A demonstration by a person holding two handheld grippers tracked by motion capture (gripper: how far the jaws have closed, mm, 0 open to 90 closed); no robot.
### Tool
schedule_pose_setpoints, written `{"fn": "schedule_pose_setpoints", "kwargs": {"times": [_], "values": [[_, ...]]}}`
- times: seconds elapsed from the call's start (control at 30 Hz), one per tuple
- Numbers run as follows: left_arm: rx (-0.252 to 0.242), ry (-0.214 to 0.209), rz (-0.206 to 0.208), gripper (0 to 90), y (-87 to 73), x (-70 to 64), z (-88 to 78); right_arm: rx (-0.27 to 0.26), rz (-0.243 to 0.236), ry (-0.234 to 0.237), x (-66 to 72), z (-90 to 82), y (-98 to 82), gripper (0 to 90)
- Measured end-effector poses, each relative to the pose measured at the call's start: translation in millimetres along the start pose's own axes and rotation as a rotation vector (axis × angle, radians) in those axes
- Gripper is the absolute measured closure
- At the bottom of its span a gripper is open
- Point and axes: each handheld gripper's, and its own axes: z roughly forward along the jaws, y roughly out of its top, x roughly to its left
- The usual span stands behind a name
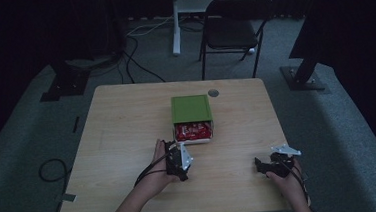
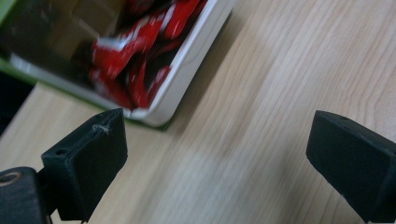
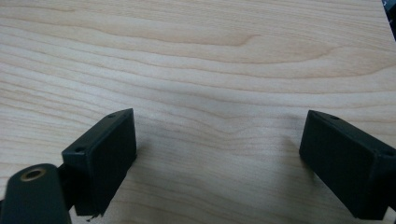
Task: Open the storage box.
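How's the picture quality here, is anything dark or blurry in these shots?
High view: dim and underexposed, the room behind the table nearly black. Left gripper view: brighter, but the box and its red packets are smeared and soft, while the near black fingers look sharper. Right gripper view: evenly lit wood grain, crisp, with soft shadows beside the fingers.

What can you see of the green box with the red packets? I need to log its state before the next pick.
The box sits flat near the middle of the wooden table. A green lid or sleeve covers its far part; the near part shows a white tray rim, with rounded corner, holding glossy red packets in a loose heap. The left gripper is just in front of it, jaws open, not touching. Only the table touches it.
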Motion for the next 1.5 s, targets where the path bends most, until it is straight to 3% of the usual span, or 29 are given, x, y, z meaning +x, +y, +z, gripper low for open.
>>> {"fn": "schedule_pose_setpoints", "kwargs": {"times": [0.27, 0.37, 0.63, 0.73, 0.87, 1.07, 1.5], "values": [[-0.014, -0.016, 0.092, 6.1, 13.7, -9.8, 6.2, 0.000, 0.001, 0.000, 0.0, 0.0, 0.0, 10.3], [-0.005, -0.011, 0.146, 7.5, 19.1, -13.0, 9.7, 0.000, 0.000, 0.000, 0.0, 0.0, 0.0, 10.3], [0.007, -0.011, 0.209, 8.2, 28.6, -16.1, 20.6, -0.001, -0.001, 0.000, 0.0, 0.0, 0.0, 10.3], [0.000, -0.019, 0.205, 8.3, 30.4, -15.8, 25.4, 0.000, 0.000, 0.000, 0.0, 0.0, 0.0, 10.4], [0.028, -0.026, 0.238, 13.5, 30.7, -17.9, 32.8, -0.001, -0.001, 0.000, 0.0, 0.0, 0.0, 10.4], [0.011, 0.002, 0.248, 13.0, 37.1, -16.1, 33.9, 0.000, 0.000, 0.000, 0.0, 0.0, 0.0, 10.4], [0.077, -0.007, 0.350, 13.4, 32.5, -9.7, 45.7, -0.001, -0.001, 0.001, 0.2, -0.2, -0.3, 10.4]]}}
